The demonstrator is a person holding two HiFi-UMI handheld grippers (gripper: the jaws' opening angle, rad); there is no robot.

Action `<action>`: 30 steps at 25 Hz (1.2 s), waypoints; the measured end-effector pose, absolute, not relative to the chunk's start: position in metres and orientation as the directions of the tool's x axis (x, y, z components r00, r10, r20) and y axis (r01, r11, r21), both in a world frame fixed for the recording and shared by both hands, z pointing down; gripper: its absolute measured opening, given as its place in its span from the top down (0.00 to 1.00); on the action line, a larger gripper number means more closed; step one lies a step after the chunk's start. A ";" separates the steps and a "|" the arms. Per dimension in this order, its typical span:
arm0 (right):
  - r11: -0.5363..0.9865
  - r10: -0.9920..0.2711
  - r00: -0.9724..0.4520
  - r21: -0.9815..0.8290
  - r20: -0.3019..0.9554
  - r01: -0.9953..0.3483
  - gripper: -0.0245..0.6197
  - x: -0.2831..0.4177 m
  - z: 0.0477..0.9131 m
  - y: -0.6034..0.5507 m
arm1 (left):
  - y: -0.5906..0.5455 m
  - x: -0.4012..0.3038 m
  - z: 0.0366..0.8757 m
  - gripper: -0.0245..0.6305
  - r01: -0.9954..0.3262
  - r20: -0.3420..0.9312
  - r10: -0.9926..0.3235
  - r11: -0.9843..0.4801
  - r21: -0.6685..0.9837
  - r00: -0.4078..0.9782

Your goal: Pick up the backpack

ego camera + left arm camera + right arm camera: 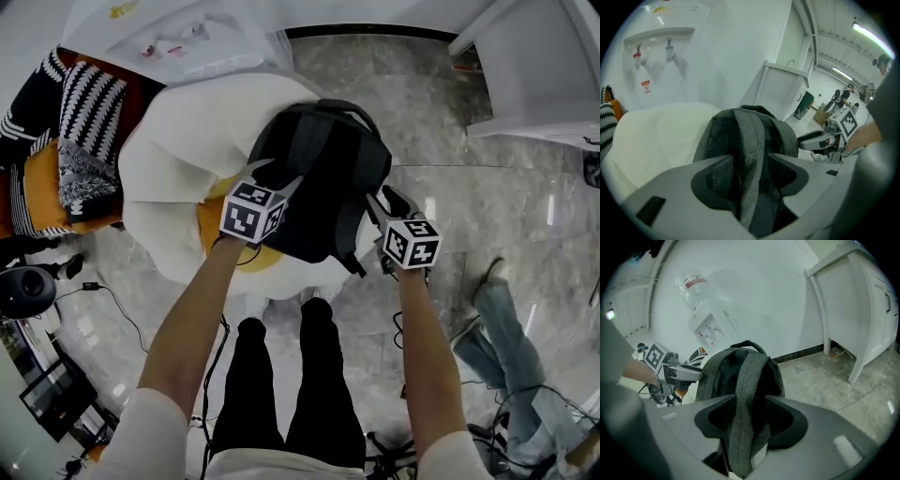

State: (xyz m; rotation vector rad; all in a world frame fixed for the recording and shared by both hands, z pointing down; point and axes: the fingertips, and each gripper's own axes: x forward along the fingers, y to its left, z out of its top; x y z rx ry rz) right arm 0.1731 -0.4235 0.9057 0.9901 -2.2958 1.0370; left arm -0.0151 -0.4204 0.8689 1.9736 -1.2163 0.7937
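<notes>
The dark grey backpack (319, 178) sits upright on a white beanbag (178, 159), straps facing me. My left gripper (278, 176) is at its left side and my right gripper (386, 204) at its right. In the left gripper view one grey shoulder strap (749, 136) runs between the jaws of the left gripper (750, 161), which stand open with the pads not pressing it. The right gripper view has the other strap (747, 380) lying loose between the open jaws of the right gripper (750, 401).
A white water dispenser (178, 37) stands behind the beanbag. Striped cushions (84, 122) lie to the left, a white cabinet (544, 75) at the right. Another person's jeans-clad legs (497, 319) and cables are on the marble floor.
</notes>
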 end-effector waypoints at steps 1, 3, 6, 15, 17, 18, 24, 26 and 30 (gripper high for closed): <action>0.470 -0.424 -0.656 -0.468 0.624 -0.748 0.66 0.171 0.908 -0.424 | -0.421 -0.014 0.871 0.60 -0.912 0.780 -0.497 -0.338 0.231 0.381; 0.480 -0.412 -0.667 -0.475 0.620 -0.738 0.65 0.167 0.912 -0.424 | -0.421 -0.011 0.875 0.59 -0.909 0.781 -0.490 -0.345 0.236 0.388; 0.497 -0.401 -0.691 -0.491 0.602 -0.716 0.64 0.159 0.916 -0.429 | -0.423 -0.006 0.882 0.59 -0.904 0.783 -0.480 -0.354 0.239 0.395; 0.518 -0.342 -0.747 -0.549 0.570 -0.656 0.71 0.130 0.921 -0.420 | -0.420 0.001 0.891 0.70 -0.913 0.802 -0.465 -0.336 0.230 0.373; 0.503 -0.349 -0.749 -0.562 0.564 -0.657 0.79 0.131 0.919 -0.419 | -0.418 0.000 0.890 0.73 -0.913 0.805 -0.464 -0.342 0.222 0.370; 0.496 -0.352 -0.750 -0.568 0.559 -0.656 0.81 0.132 0.918 -0.420 | -0.417 -0.001 0.889 0.76 -0.912 0.805 -0.464 -0.345 0.220 0.370; 0.503 -0.354 -0.763 -0.578 0.541 -0.643 0.85 0.132 0.906 -0.419 | -0.417 0.002 0.879 0.82 -0.906 0.794 -0.470 -0.355 0.230 0.386; 0.508 -0.354 -0.766 -0.577 0.537 -0.640 0.86 0.132 0.901 -0.418 | -0.416 0.004 0.875 0.82 -0.904 0.790 -0.472 -0.357 0.235 0.391; 0.510 -0.362 -0.770 -0.580 0.525 -0.635 0.86 0.133 0.889 -0.418 | -0.414 0.007 0.864 0.83 -0.899 0.784 -0.473 -0.366 0.240 0.402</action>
